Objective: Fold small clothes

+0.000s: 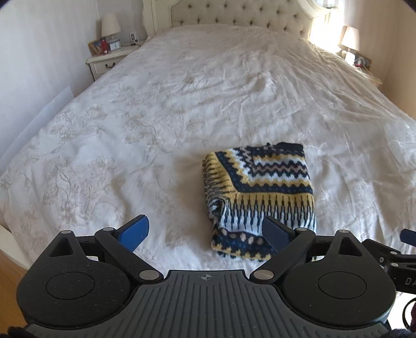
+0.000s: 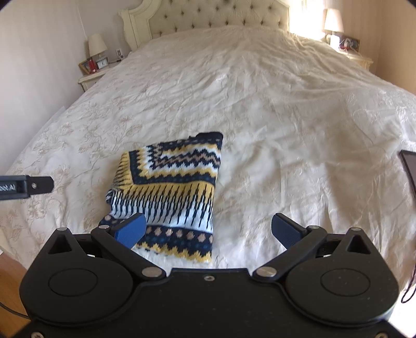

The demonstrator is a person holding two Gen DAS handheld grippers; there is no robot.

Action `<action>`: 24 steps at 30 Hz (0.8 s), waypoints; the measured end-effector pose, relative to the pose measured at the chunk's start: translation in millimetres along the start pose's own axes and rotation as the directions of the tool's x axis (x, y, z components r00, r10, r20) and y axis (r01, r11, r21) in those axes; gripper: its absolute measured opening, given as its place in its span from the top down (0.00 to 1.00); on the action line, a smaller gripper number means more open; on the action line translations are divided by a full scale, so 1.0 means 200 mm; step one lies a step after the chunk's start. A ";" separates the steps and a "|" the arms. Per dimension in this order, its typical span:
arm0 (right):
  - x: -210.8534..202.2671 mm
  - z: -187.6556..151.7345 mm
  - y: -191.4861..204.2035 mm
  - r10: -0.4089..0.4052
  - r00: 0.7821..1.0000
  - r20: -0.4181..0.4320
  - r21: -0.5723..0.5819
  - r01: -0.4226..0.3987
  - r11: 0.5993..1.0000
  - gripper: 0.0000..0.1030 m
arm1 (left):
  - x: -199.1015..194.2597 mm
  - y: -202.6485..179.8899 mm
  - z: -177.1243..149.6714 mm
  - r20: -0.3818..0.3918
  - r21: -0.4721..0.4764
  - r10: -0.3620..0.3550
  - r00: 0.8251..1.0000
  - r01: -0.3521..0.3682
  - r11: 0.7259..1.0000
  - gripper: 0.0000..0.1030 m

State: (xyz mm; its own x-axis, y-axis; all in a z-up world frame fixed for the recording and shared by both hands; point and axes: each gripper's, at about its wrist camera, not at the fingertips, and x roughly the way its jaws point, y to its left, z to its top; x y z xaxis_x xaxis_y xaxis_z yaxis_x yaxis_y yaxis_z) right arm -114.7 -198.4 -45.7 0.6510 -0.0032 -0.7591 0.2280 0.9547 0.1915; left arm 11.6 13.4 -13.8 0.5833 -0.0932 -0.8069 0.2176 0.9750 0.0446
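On bed (image 1: pixel 182 104): folded sweater (image 1: pixel 260 192), near edge hidden; left gripper (image 1: pixel 205 234), right gripper (image 2: pixel 208 231) jaws spread, empty.

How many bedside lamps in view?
2. One lamp on the nightstand left of the headboard; the other lamp at the right by the bright window. None seem hidden.

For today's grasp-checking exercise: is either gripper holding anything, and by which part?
Nothing is held. The left gripper and right gripper are both open, and the folded sweater lies free on the bed.

A white embroidered bedspread (image 1: pixel 208 91) covered the bed; a tufted headboard (image 1: pixel 234 13) and lamps (image 1: pixel 110 24) stood far off.
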 end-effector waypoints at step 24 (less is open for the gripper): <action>0.00 -0.04 0.04 0.002 0.999 -0.033 0.043 -0.001 0.999 0.01 | 0.10 -0.02 -0.16 -0.157 0.010 -0.036 0.987 0.038 0.999 0.09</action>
State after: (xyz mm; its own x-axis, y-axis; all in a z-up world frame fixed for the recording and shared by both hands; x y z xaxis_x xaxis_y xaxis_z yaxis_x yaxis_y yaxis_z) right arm -118.2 -189.4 -49.2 0.6272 0.0089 -0.7788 0.2580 0.9411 0.2185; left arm -2.7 13.8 -49.4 0.4449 -0.0956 -0.8905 0.2476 0.9687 0.0197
